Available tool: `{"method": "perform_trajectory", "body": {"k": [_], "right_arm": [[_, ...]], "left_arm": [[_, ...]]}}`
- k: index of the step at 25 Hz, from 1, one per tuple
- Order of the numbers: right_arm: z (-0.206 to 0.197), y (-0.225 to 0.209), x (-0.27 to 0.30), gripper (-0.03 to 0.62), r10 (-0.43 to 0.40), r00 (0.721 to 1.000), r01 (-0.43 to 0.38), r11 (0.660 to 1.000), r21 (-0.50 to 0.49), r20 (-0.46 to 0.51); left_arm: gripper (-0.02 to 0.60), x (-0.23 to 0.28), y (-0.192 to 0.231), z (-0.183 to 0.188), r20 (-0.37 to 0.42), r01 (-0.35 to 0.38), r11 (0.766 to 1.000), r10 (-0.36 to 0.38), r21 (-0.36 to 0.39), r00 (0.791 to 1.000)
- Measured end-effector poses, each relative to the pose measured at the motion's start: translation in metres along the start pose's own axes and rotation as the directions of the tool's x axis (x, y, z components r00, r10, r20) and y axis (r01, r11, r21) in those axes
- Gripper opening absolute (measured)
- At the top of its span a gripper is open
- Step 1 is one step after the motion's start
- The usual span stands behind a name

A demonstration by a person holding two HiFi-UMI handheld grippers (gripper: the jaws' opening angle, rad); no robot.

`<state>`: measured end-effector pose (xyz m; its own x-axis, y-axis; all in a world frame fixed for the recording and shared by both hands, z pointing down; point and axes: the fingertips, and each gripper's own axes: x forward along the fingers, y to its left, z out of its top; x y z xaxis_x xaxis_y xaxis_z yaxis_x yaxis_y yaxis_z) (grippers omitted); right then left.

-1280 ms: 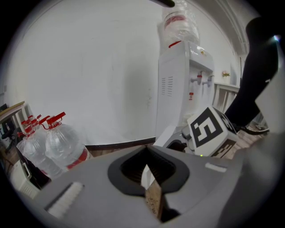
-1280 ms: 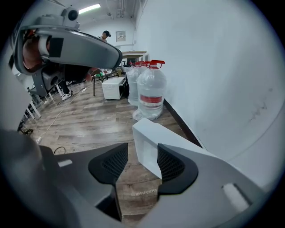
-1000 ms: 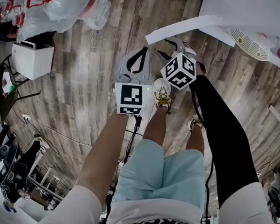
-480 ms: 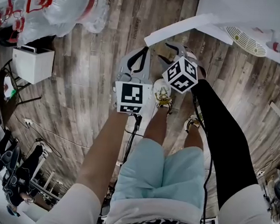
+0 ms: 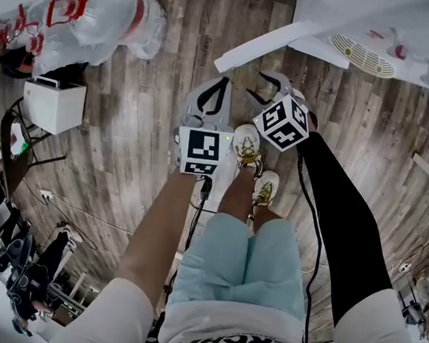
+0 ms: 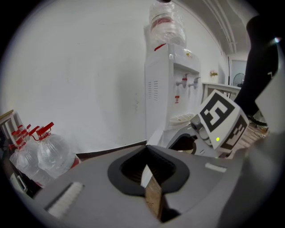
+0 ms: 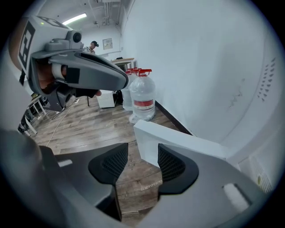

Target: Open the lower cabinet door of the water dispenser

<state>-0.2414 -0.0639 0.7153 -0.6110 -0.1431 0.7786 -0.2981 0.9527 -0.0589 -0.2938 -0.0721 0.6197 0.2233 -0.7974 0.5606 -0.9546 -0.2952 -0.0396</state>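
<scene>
Both arms reach down toward the water dispenser's swung-out cabinet door.
Left gripper pressed together, empty; right gripper spread, the door's free edge between its jaws.

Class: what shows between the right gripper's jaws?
In the right gripper view, the open cabinet door's corner, over wood floor; the jaws stand apart, not clamping it.
</scene>
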Motion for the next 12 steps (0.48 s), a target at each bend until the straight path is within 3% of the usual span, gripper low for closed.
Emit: {"method": "perform_trajectory", "body": {"k": [12], "right_arm": [[-0.032,0.003,-0.075,0.201,-0.098,0.993,0.09,0.989,0.115,0.064]], "left_arm": [[0.057,-0.026,-0.064,0.012,0.013,0.048,0.996,-0.049,0.077,0.999]]}}
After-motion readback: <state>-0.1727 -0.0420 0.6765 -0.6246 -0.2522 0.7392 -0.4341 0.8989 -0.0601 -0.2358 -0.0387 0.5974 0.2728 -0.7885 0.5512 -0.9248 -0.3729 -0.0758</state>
